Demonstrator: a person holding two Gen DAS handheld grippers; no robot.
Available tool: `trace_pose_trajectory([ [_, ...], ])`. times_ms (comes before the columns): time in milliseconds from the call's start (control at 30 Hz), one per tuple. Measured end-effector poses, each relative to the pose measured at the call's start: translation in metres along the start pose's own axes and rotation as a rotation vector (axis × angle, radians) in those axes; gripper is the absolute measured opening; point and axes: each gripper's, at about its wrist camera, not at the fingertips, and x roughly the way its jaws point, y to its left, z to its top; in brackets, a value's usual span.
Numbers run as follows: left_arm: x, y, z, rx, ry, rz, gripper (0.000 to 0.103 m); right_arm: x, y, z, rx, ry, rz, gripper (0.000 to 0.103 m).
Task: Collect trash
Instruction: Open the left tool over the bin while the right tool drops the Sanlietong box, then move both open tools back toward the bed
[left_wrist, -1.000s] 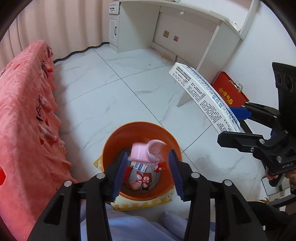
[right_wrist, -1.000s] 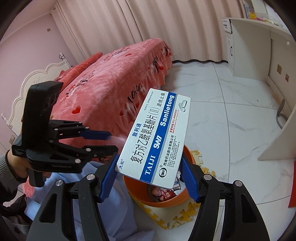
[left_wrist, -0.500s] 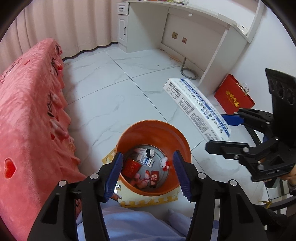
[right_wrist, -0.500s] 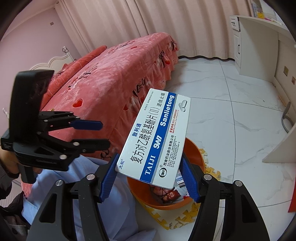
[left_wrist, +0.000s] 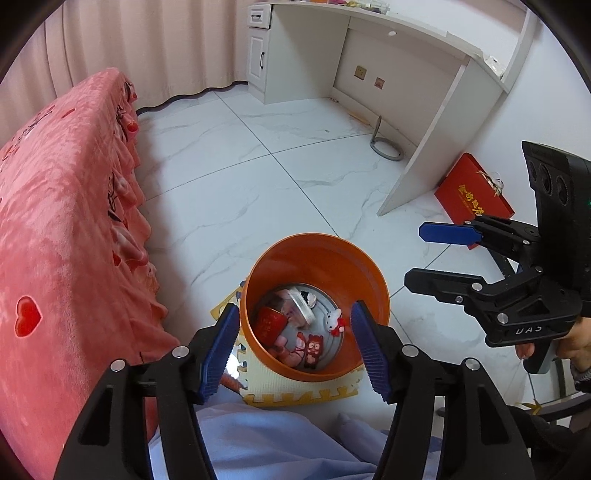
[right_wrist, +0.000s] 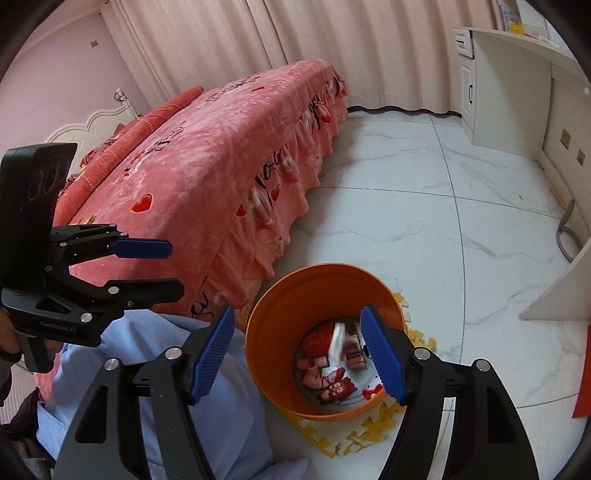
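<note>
A pink-covered bed (right_wrist: 221, 155) flanks the white tiled floor (left_wrist: 258, 177) where an orange bin (left_wrist: 314, 306) sits on a foam mat (left_wrist: 295, 387). Above it, the left gripper (left_wrist: 291, 343) and right gripper (right_wrist: 299, 354) both hang spread and empty. Trash (right_wrist: 332, 365) lies inside the bin; a careless swing could knock it over and spill it.
</note>
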Motion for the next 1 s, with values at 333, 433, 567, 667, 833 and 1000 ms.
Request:
trace_pose_trajectory([
  [333, -0.016, 0.002, -0.01, -0.02, -0.032, 0.022, 0.078, -0.011, 0.019, 0.003, -0.028, -0.014, 0.023, 0.071],
  [433, -0.026, 0.007, -0.016, -0.036, -0.043, 0.046, 0.085, -0.014, 0.027, 0.005, -0.043, -0.018, 0.033, 0.071],
  [567, -0.041, 0.012, -0.025, -0.059, -0.062, 0.07, 0.086, -0.018, 0.042, 0.006, -0.065, -0.024, 0.049, 0.071],
  [667, -0.055, 0.018, -0.034, -0.082, -0.079, 0.111, 0.093, -0.02, 0.057, 0.008, -0.086, -0.025, 0.069, 0.071],
  [833, -0.08, 0.033, -0.053, -0.144, -0.105, 0.151, 0.093, -0.02, 0.087, 0.01, -0.137, -0.021, 0.108, 0.071],
  [1000, -0.108, 0.05, -0.079, -0.22, -0.138, 0.189, 0.093, -0.015, 0.125, 0.014, -0.197, -0.009, 0.16, 0.073],
])
